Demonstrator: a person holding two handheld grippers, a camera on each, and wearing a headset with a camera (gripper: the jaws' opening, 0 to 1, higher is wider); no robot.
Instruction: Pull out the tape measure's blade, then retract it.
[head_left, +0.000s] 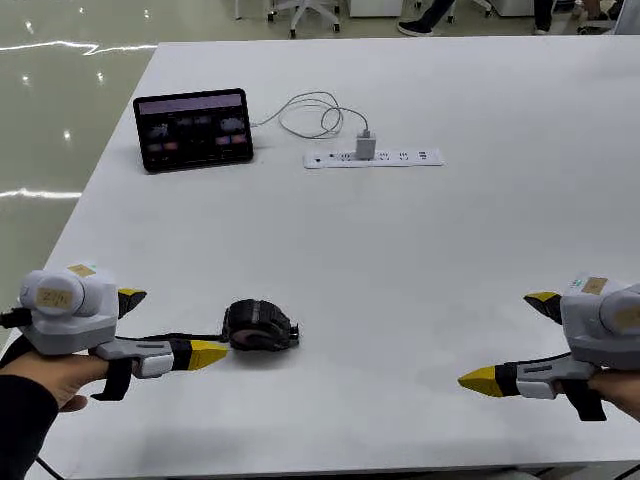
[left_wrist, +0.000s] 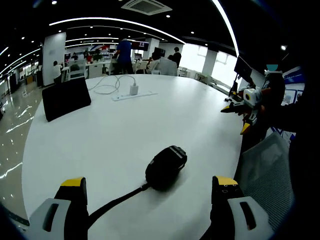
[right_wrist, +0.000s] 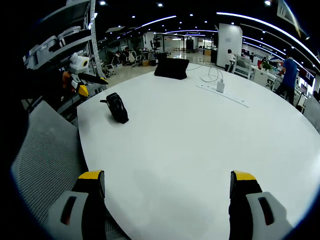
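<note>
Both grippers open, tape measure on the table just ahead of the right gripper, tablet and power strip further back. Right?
One slip: the tape measure lies just ahead of the left gripper, not the right gripper, as the left gripper view shows. Both grippers open, tablet and power strip further back: correct.

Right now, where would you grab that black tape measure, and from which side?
Grip the tape measure by its rounded case, across its width, coming from the left: the left gripper is open and aimed at it. Avoid the thin strap trailing toward that gripper; it probably gives no firm hold.
</note>
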